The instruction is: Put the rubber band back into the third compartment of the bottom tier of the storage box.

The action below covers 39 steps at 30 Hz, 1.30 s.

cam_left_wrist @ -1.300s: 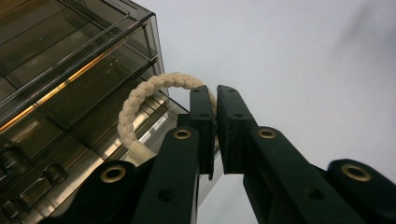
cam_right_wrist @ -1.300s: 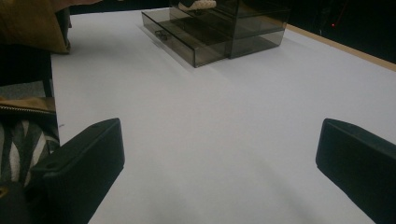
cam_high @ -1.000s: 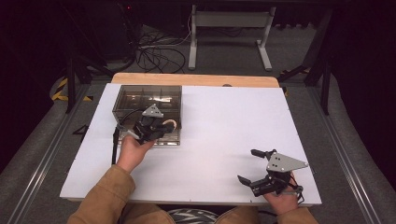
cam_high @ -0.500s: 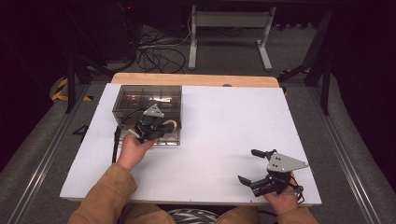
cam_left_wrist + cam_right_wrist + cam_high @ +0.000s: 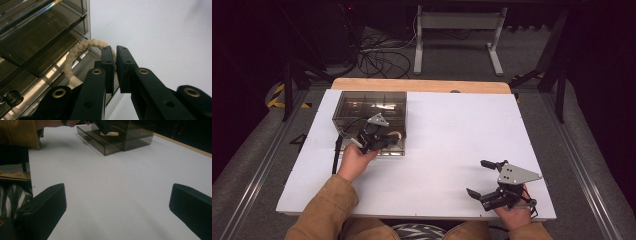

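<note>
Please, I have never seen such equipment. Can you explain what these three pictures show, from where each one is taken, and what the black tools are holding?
A person sits at a white table and holds a hand-operated two-jaw tool in each hand. The high view looks down from above. The other two pictures come from small cameras mounted on the tools, looking along their black jaws. The left gripper is closed on a cream rope at the open drawer of a smoky transparent box. The right gripper rests near the table's near edge, jaws wide apart, holding nothing.
</note>
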Tool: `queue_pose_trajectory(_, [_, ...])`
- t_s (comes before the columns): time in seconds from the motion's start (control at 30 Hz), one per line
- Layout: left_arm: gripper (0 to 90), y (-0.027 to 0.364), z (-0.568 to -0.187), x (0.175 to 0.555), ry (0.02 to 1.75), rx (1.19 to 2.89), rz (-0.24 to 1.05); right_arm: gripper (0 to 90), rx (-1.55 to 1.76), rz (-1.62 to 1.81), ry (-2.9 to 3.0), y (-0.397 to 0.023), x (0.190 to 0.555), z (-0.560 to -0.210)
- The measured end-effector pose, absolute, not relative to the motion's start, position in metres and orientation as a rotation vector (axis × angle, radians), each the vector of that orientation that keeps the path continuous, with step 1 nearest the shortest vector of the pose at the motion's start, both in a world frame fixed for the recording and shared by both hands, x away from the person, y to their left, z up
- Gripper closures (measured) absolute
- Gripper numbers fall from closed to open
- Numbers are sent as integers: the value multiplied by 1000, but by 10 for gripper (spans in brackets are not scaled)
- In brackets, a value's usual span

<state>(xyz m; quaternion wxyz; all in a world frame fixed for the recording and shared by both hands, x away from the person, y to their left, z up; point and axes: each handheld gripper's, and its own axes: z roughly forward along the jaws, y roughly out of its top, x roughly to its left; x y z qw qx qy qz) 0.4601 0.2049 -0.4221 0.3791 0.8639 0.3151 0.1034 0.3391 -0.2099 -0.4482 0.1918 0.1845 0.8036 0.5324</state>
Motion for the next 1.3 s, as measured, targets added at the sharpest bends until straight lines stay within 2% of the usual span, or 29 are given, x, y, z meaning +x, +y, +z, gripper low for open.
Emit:
queue_pose_trajectory(0.67, [844, 203, -431, 468, 856, 2245, 194, 16, 522, 1498, 2262, -210, 339, -449])
queue_pose_trajectory(1.07, [837, 201, -434, 471, 872, 2263, 205, 17, 523, 1499, 2265, -210, 339, -449])
queue_pose_trajectory(1.3, [784, 200, -435, 471, 891, 2269, 234, 16, 522, 1496, 2265, -210, 339, -449])
